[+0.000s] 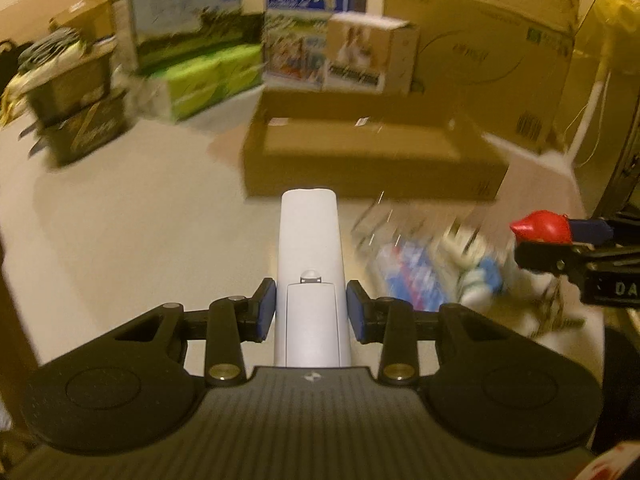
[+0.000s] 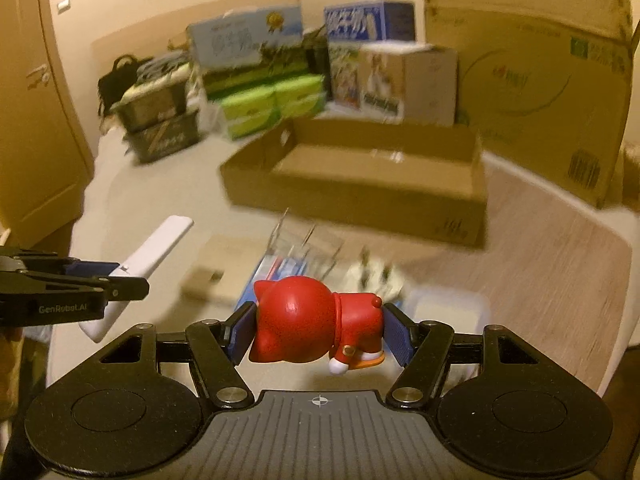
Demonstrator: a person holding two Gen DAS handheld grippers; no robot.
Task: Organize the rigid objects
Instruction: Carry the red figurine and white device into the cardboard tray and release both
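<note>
Overhead, left hand-held gripper point(image 1: 311, 308) clamps white remote point(image 1: 310, 264), right point(image 2: 320, 334) red figurine point(image 2: 316, 316); cardboard tray point(image 2: 360, 196) on pale floor point(image 1: 120, 220).

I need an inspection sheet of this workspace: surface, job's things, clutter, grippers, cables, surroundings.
Surface: pale table top, wood-grain part at the right.
Job's things: white remote; red figurine; open cardboard box, inside looks bare.
Clutter: blurred pile of packets and a white toy before the box.
Grippers: left gripper shut on the remote; right gripper shut on the figurine.
Cables: nothing seen.
Surroundings: printed cartons, large cardboard carton, wooden door.
</note>
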